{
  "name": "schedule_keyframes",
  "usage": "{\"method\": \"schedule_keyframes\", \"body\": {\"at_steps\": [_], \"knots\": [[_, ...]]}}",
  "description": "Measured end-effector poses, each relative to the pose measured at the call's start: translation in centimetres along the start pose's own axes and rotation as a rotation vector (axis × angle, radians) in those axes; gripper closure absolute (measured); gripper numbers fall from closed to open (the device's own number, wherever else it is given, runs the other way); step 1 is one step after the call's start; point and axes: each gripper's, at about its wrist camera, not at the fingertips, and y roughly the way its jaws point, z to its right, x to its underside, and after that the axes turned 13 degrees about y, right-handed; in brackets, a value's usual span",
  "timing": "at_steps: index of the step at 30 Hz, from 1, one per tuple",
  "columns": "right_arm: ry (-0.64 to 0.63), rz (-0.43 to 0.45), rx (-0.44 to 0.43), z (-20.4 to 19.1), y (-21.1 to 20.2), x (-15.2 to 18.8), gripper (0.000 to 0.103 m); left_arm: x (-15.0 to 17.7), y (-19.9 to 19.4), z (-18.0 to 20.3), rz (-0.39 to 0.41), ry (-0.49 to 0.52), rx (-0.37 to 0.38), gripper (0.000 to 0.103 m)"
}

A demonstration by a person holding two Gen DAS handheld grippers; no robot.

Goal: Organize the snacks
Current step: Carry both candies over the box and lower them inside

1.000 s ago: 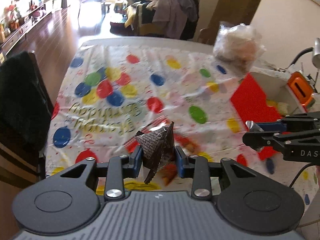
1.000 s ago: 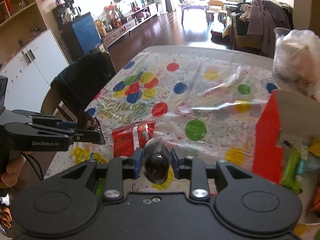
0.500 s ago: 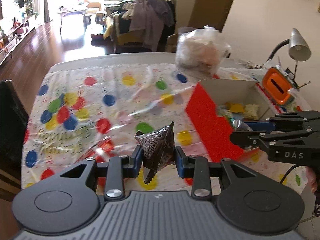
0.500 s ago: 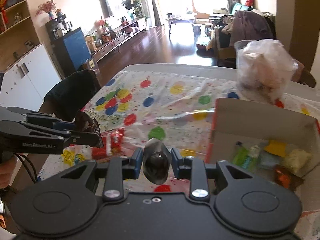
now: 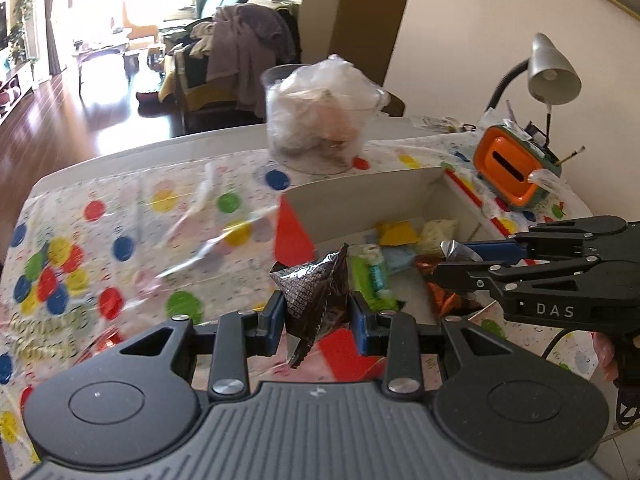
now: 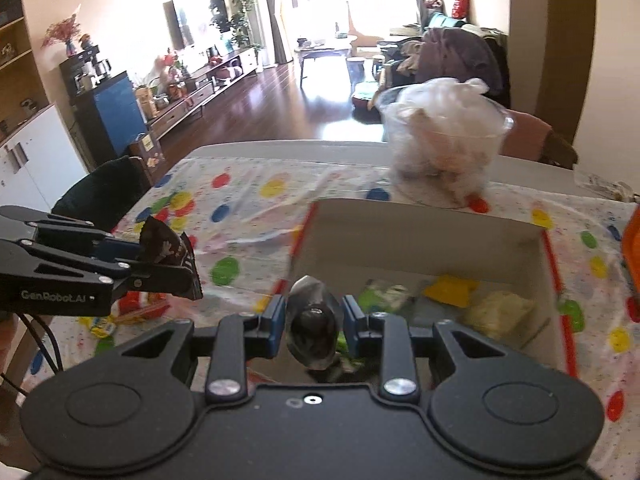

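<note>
My left gripper (image 5: 317, 317) is shut on a dark brown patterned snack packet (image 5: 314, 294), held above the near red wall of the open cardboard box (image 5: 360, 200). My right gripper (image 6: 314, 322) is shut on a silvery foil-wrapped snack (image 6: 314, 326) over the box (image 6: 420, 240), whose floor holds green, yellow and pale packets (image 6: 452, 290). In the left wrist view the right gripper (image 5: 448, 258) reaches in from the right with the foil snack (image 5: 454, 249) over the box. The left gripper (image 6: 188, 264) with its brown packet (image 6: 166, 246) shows at the left of the right wrist view.
A clear tub with a plastic bag (image 5: 320, 120) stands behind the box on the dotted tablecloth (image 5: 120, 220). An orange device (image 5: 512, 168) and a desk lamp (image 5: 552, 72) sit at the right. A red snack packet (image 6: 136, 308) lies on the cloth at left. A dark chair (image 6: 100, 192) stands beside the table.
Both grippers have moved to the right across the table, from over the dotted cloth to over the box, each still holding its snack. The box now fills more of both views.
</note>
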Motion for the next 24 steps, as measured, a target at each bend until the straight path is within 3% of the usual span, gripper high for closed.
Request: {"method": "schedule_keyframes", "body": {"at_steps": [10,24], "knots": [[0.041,0.005,0.065,6.5,-0.2,-0.3,0.074,-3.0,3.8,4.2,-0.030,0.030,0.010,0.070],[0.061,-0.040,0.131,12.4,3.2,-2.1,0.074,-5.6,11.4,6.6,-0.156,0.038,-0.002,0.070]]}}
